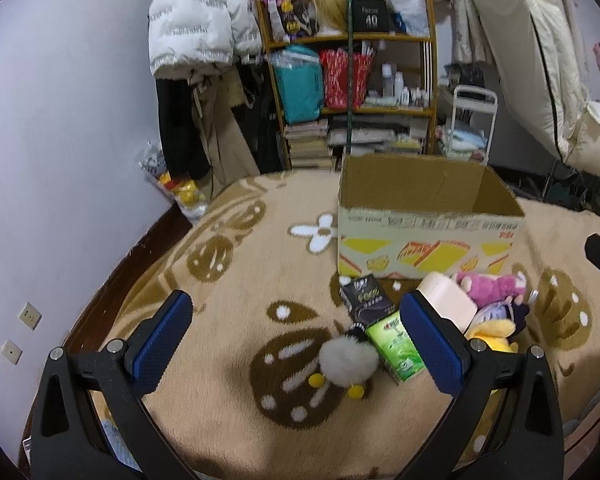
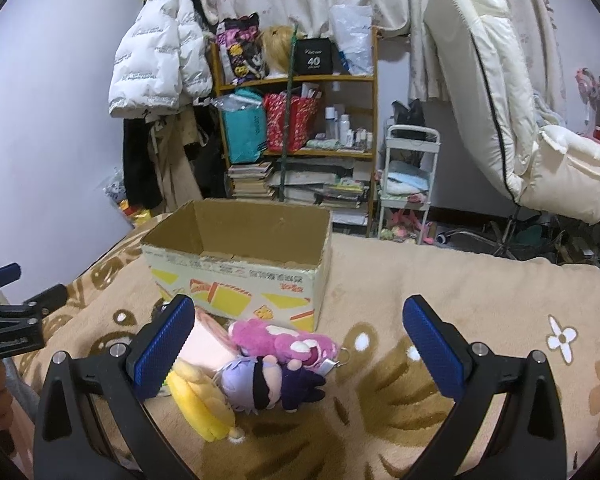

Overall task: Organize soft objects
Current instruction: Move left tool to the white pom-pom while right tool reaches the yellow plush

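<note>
Right wrist view: the cardboard box (image 2: 240, 264) stands open on the beige blanket (image 2: 460, 280), and what shows of its inside looks empty, so I judge nothing is sorted yet. Just in front of the box lie the pink plush (image 2: 280, 340), purple-haired doll (image 2: 268, 384) and yellow plush (image 2: 200, 404); the white pompom toy (image 1: 348, 360) lies nearer the left gripper (image 1: 296, 344). Both the left gripper and the right gripper (image 2: 300, 344) are spread wide, holding nothing. The box print is upside down and unreadable; a shelf bag behind shows "40".

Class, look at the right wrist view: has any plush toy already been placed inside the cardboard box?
No: the cardboard box shows only bare inner walls, while the pink plush lies on the blanket in front of it.
</note>
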{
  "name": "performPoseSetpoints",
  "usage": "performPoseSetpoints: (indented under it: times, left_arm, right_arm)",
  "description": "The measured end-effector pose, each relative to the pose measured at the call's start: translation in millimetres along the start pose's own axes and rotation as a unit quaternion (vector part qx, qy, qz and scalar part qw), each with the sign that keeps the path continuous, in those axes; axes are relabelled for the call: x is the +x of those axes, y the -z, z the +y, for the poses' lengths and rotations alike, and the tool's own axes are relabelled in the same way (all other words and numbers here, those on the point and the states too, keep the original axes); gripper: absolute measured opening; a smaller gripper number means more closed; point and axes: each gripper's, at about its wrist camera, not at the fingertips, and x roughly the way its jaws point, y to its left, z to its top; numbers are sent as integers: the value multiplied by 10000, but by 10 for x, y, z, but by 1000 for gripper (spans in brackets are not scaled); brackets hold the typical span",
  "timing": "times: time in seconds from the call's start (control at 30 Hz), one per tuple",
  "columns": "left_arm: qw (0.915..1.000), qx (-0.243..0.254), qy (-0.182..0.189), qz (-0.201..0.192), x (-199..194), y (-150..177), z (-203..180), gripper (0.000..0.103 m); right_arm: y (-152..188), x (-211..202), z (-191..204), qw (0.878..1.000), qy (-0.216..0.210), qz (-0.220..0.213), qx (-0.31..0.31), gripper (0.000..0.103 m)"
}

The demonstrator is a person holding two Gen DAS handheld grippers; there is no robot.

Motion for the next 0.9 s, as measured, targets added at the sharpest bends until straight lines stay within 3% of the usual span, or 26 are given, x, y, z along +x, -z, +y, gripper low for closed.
performPoseSetpoints:
  times: [0.47, 0.73, 0.9]
  left_arm:
    - [9885, 69, 403, 1459, 565, 57, -119, 102]
    - [9774, -44, 395, 2077, 830, 102, -104, 102]
    - [9652, -134, 498, 2563, 1049, 182, -86, 102]
  right_arm:
    - [73, 377, 165, 9874, -990, 1231, 22, 103]
    - [237, 645, 362, 9742, -1078, 1977, -165, 95]
    - [296, 729, 426, 9713, -1064, 2111, -267, 93]
